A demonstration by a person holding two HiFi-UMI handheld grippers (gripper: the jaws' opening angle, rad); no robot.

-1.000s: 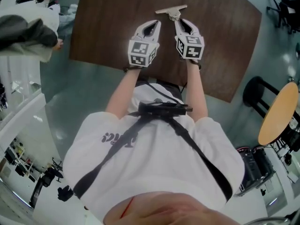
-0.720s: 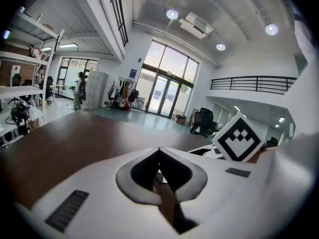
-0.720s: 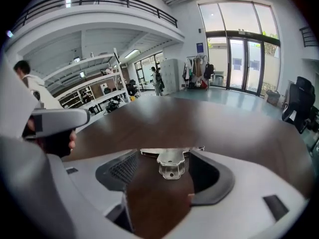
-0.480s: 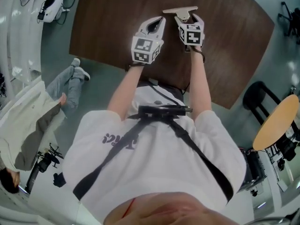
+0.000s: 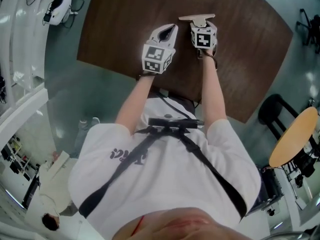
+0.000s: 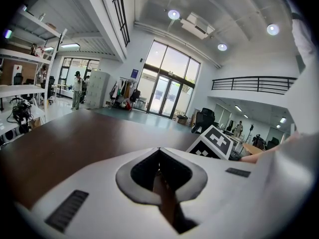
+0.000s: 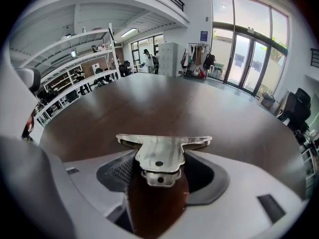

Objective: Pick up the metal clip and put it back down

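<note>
Left tongs (image 6: 158, 149) are shut tight on nothing, pointing out over the dark brown wooden surface (image 5: 115, 29). Right beside them, the right tongs (image 5: 201, 24) have just been opening and stand wide apart. The shiny silver metal clip (image 7: 160, 152) lies on the surface, its handle end between them, pads not squeezing it.
</note>
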